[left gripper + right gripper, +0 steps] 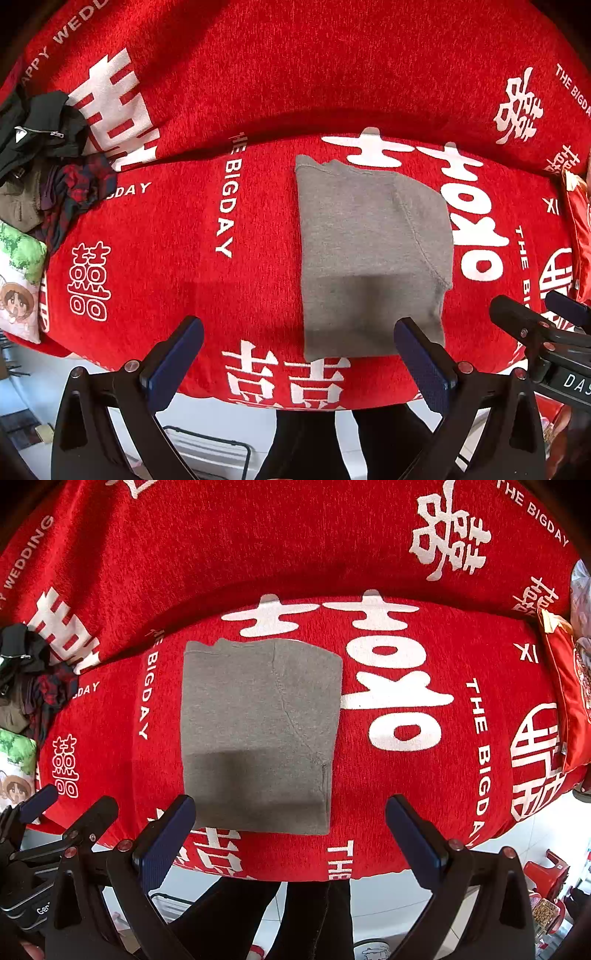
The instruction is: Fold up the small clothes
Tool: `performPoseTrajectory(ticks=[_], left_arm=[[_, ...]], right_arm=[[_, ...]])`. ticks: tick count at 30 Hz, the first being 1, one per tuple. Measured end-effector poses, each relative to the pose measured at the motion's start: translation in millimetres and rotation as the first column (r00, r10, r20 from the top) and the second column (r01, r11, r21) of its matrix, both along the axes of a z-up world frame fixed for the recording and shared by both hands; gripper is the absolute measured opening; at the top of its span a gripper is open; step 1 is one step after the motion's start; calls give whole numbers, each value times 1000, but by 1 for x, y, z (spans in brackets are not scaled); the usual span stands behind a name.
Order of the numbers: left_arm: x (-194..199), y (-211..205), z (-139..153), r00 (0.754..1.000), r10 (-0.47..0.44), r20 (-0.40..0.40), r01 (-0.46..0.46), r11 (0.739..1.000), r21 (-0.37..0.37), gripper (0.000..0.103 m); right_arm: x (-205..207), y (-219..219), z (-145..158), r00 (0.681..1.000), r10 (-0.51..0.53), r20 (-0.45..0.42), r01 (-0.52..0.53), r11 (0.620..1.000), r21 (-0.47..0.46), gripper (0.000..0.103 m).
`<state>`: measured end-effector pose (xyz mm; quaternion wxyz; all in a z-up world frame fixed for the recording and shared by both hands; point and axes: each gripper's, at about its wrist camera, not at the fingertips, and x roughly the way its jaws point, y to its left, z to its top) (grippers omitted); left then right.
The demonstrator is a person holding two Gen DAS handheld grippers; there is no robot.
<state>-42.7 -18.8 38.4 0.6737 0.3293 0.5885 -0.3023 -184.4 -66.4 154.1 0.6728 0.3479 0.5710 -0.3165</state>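
A grey garment (373,254) lies folded into a flat rectangle on the red sofa cover (192,258); it shows again in the right wrist view as the grey garment (258,731). My left gripper (299,350) hovers open above the sofa's front edge, its right finger over the garment's near edge. My right gripper (290,827) is open too, held above the garment's near right corner, nothing between its pads. Each gripper shows at the edge of the other's view: the right gripper (546,321) and the left gripper (66,812).
A pile of dark clothes (48,158) sits at the sofa's left end, beside a printed cushion (18,280). A red satin cushion (569,698) lies at the right end. The person's dark-trousered legs (280,919) stand on white floor below; a red stool (546,875) is at right.
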Motion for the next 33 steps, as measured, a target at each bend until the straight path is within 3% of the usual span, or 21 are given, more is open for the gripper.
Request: performPoseTrajectory(ticks=[33], left_arm=[[-3,2,-2,999,-4,45,2,1000,29,103]], right_arm=[[-3,-1,-3,1000,-5,-3,5,1000,0,102]])
